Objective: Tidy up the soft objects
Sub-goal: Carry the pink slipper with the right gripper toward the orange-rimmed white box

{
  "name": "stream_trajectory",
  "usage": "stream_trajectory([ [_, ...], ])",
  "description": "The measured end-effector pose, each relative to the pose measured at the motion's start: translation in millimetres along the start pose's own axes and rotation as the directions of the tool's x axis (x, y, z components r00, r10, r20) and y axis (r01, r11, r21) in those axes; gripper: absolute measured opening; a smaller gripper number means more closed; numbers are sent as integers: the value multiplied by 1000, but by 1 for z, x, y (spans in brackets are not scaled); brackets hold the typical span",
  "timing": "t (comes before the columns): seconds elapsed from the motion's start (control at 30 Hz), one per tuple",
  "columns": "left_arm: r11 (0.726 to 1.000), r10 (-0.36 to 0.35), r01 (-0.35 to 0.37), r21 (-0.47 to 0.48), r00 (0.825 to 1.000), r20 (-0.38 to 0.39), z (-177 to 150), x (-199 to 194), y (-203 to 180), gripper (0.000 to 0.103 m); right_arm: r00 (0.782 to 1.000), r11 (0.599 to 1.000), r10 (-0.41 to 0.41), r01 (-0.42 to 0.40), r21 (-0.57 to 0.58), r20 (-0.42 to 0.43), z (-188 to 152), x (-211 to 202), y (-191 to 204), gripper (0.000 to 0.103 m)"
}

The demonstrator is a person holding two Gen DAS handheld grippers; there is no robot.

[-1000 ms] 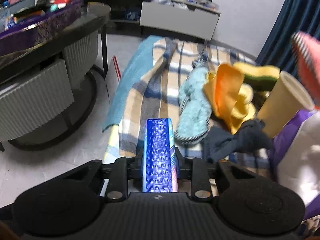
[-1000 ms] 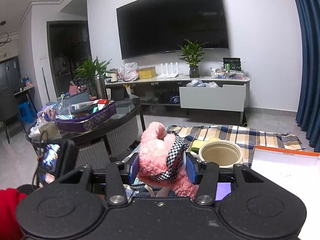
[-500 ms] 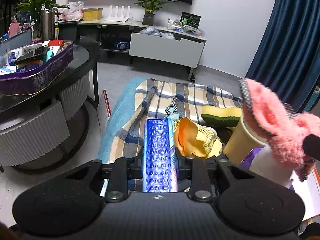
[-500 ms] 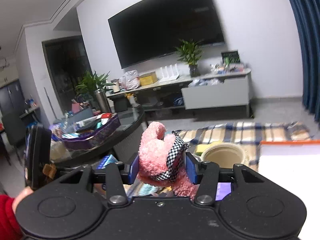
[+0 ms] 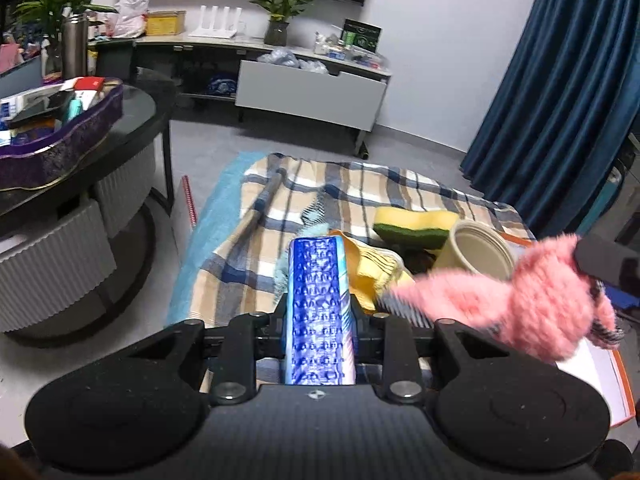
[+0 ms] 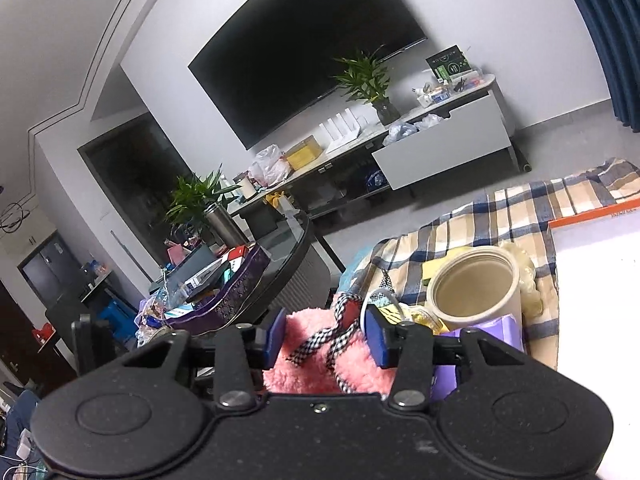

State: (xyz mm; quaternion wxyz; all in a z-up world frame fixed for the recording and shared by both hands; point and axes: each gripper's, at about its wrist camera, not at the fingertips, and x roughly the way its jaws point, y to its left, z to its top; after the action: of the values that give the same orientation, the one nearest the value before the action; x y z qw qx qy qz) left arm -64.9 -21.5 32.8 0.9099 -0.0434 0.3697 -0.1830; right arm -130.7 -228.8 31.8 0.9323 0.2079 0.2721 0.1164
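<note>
Clutter is spread over a plaid blanket [image 5: 280, 216], which is laid on a raised surface. On it a yellow-green sponge [image 5: 416, 222], a yellow cloth [image 5: 370, 270] and a tan cup [image 5: 480, 252] are crowded together, the cup standing upright and open-topped just beside the sponge. A scrap of teal cloth [image 5: 280, 276] is seen at the left side of the left gripper [image 5: 320, 312], whose blue pads are pressed flat together with nothing seen between them, so that much of the pile behind is screened from that camera. A pink plush toy [image 5: 532, 308] is held in the air to the right of that gripper, in front of the cup and above a white box [image 5: 600, 364] with an orange edge; its outline is blurred. In the right wrist view the toy [image 6: 320, 356], with its checked ribbon [image 6: 332, 336], is pinched between the jaws of the right gripper [image 6: 326, 338], which are spread only as far as the plush allows. The cup [image 6: 476, 288] stands just beyond the right-hand finger, with a purple item [image 6: 496, 336] touching its base; what that item is cannot be told. To the left a round dark table [image 5: 132, 120] bears a purple tray [image 5: 80, 136] filled with small boxes. A TV stand [image 5: 312, 88] with a potted plant [image 5: 280, 4] is set against the far wall, and a blue curtain [image 5: 568, 92] hangs at the right.
</note>
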Motion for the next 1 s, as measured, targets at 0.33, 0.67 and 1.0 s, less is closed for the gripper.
stream_trajectory([
  [0.33,983,-168,166,-75,986,-21,-16,14,-9,27,997,996,74,-75,47,24,-1,6,5,53],
  [0.67,989,-126,130,-68,990,63,-19,8,-13,28,999,998,27,-29,-49,-34,-5,12,22,87],
  [1.0,999,10,-9,-43,1000,29,-27,14,11,28,910,950,-204,96,-297,-360,-29,29,36,92],
])
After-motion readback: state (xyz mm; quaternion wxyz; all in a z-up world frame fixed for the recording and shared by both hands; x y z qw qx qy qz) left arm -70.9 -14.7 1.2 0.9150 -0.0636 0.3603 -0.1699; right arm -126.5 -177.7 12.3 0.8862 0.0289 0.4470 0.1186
